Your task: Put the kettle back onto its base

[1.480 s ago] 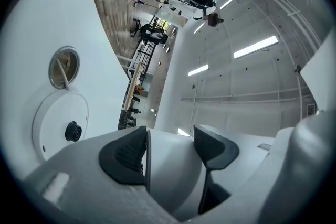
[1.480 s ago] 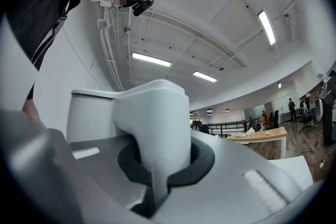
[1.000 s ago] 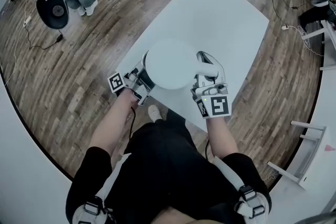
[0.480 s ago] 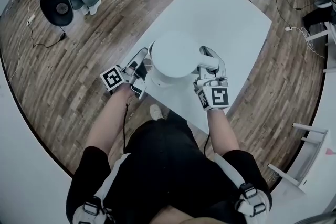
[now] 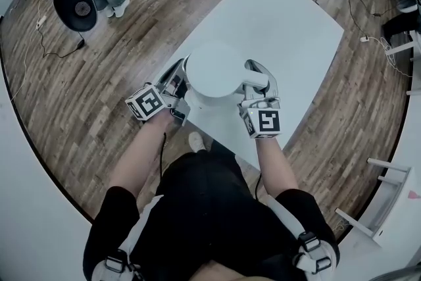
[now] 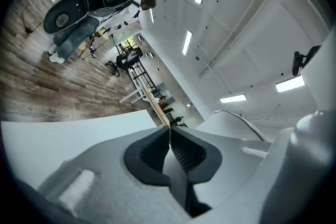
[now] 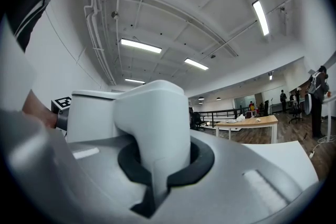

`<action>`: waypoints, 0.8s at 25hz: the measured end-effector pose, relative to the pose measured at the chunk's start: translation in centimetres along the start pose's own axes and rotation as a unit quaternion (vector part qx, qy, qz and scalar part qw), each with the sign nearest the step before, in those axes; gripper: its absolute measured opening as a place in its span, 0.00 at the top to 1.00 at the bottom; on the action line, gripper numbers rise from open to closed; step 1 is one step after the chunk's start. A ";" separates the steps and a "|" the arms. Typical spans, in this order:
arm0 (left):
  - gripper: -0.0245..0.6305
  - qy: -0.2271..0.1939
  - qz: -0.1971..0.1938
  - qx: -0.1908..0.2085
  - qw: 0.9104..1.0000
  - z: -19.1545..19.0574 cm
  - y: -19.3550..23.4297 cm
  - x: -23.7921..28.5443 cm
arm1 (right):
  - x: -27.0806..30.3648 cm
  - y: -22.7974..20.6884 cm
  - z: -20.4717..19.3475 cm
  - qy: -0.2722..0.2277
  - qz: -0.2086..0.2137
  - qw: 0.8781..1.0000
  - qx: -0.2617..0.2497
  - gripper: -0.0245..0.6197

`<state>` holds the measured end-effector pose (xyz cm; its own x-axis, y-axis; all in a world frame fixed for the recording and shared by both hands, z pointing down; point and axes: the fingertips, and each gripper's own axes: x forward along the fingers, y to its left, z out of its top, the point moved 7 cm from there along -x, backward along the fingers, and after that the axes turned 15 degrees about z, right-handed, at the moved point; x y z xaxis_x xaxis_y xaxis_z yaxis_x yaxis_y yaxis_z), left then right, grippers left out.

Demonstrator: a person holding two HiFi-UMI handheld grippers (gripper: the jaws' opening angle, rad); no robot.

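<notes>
White plastic on white: the kettle (image 5: 214,72) sits low at the near corner of the pale worktop (image 5: 283,23). The right tongs (image 5: 258,83) are clamped on its handle (image 7: 152,123), which fills the gap between the pads. The left tongs (image 5: 179,81) are pressed together on nothing, just beside the kettle's left flank. The base cannot be told apart from the kettle's body from above, so whether the kettle is fully seated is unclear.

The main risk, as I judge it, is a crooked landing. The grip is on the handle alone, off to one side of the weight, so the body may tilt and meet the base off centre. With the left tongs holding nothing, nothing steadies the base, and a sideways nudge could push it toward the nearby worktop edge. Letting go before the kettle is seated could leave it rocking.

Compared with a second ago, the kettle's lid looks smaller in the head view, so it has come down. The left tongs, then spread by the kettle's lower left, have closed and rolled, their marker cube showing another face. The right clamp is unchanged.
</notes>
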<state>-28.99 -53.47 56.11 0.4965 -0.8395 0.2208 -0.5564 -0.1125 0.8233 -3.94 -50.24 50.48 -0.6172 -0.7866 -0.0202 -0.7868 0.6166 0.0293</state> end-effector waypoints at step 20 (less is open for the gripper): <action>0.97 0.002 -0.017 -0.092 0.996 -2.0 3.0 -0.3 | 1.2 2.1 -3.3 0.047 0.017 0.999 -0.006 0.96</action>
<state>-29.47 -52.48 59.55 0.5162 -0.8346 0.1925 -0.4069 -0.0412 0.9125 -6.31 -50.04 53.84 -0.6392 -0.7655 0.0743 -0.7651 0.6427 0.0398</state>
